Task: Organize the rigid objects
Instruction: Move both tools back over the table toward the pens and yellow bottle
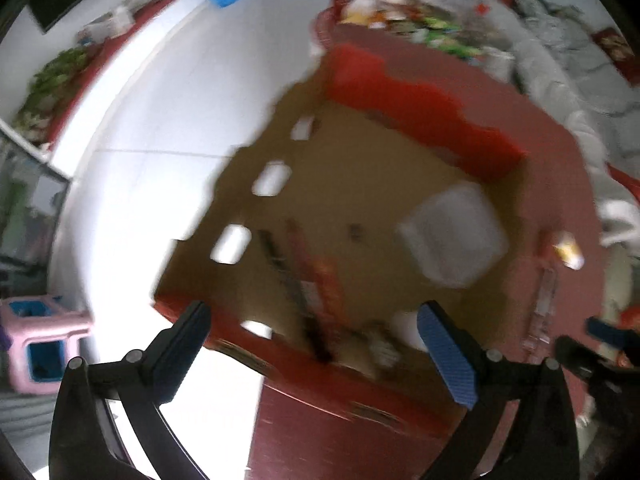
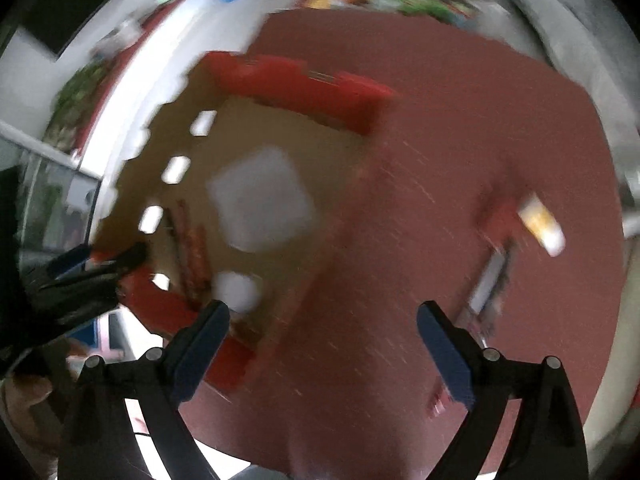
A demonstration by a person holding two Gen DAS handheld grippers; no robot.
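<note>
Both views are motion-blurred. An open cardboard box [image 1: 352, 184] with red outer walls sits on a dark red table [image 1: 552, 168]; it also shows in the right wrist view [image 2: 256, 128]. Inside lie a white square container [image 1: 452, 236] [image 2: 260, 204], some long dark and red sticks [image 1: 308, 280] [image 2: 192, 248] and a small white object [image 2: 238, 290]. On the table right of the box lie a small white and yellow bottle [image 1: 568, 250] [image 2: 542, 222] and a clear flat item [image 1: 542, 308] [image 2: 488, 280]. My left gripper [image 1: 312, 352] is open and empty over the box's near edge. My right gripper [image 2: 324, 348] is open and empty over the table.
White tiled floor [image 1: 160, 120] lies left of the table. A pink and blue stool [image 1: 36, 344] stands on it. A cluttered pile of packages [image 1: 420, 12] covers the table's far end. Grey cloth [image 1: 560, 80] lies at the right. The other gripper shows at the edges [image 1: 600, 356] [image 2: 80, 276].
</note>
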